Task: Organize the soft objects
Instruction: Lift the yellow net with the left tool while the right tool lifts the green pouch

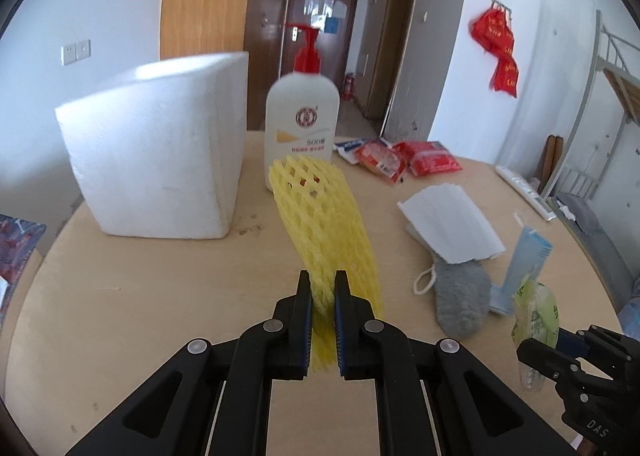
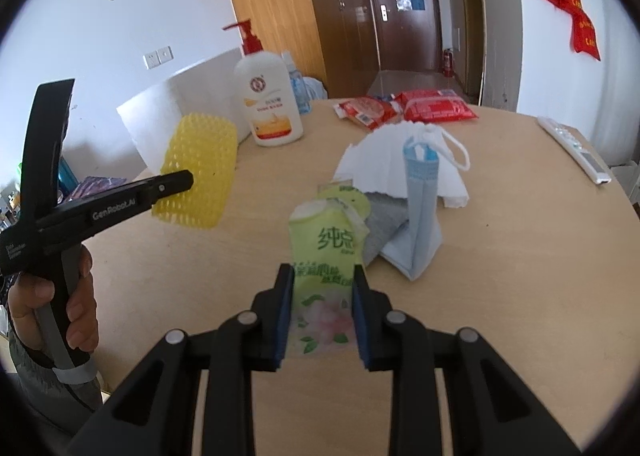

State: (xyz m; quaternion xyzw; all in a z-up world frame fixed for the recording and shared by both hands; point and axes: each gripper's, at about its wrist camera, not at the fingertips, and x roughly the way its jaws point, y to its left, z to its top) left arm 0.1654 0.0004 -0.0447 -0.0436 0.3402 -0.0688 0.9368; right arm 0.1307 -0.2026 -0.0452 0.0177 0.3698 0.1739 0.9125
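Observation:
My left gripper is shut on a yellow foam net sleeve and holds it above the round wooden table; the sleeve also shows in the right wrist view. My right gripper is shut on a green tissue pack, lifted off the table; the pack also shows in the left wrist view. A grey sock, a white face mask and a blue face mask lie on the right side of the table.
A white foam box stands at the back left. A lotion pump bottle stands beside it. Red snack packets lie at the back. A white remote lies at the right edge.

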